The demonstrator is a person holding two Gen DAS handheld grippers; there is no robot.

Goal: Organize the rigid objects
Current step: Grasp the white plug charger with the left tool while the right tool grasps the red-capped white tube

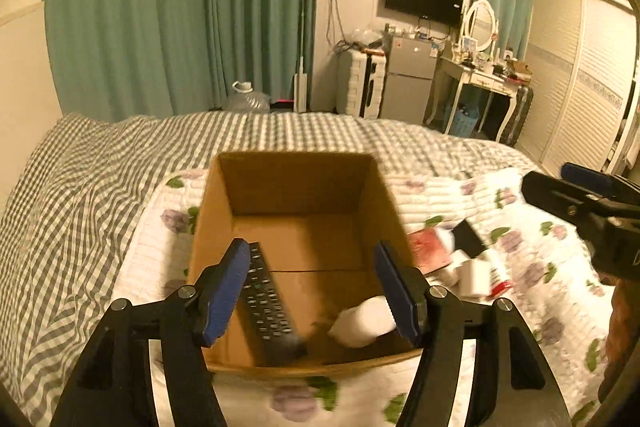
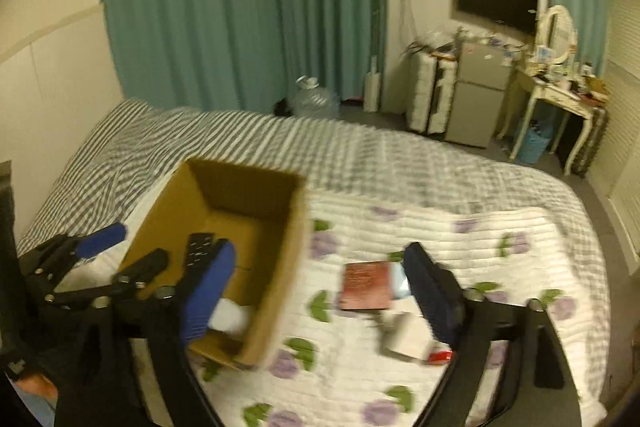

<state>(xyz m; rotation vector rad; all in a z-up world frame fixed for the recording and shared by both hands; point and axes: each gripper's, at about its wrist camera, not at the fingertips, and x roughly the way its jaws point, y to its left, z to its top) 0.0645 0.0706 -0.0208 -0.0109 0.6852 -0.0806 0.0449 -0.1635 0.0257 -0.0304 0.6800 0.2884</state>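
Bed [image 2: 400, 163], floral quilt; cardboard box [image 1: 296, 183] holding remote [image 1: 266, 303] and white bottle [image 1: 366, 321]; left gripper [image 1: 312, 291] over it, jaws open, empty; right gripper [image 2: 320, 291], jaws open, should centre over red booklet [image 2: 366, 285] among loose items.

The cardboard box [image 1: 296, 187] is sitting on the quilt [image 1: 440, 195] on the bed [image 1: 80, 187]. A remote control [image 1: 268, 303] and a bottle [image 1: 366, 321] are lying inside it, remote left of bottle. A booklet [image 2: 366, 285] and small boxes [image 2: 404, 337] are lying on the quilt, right of the box.
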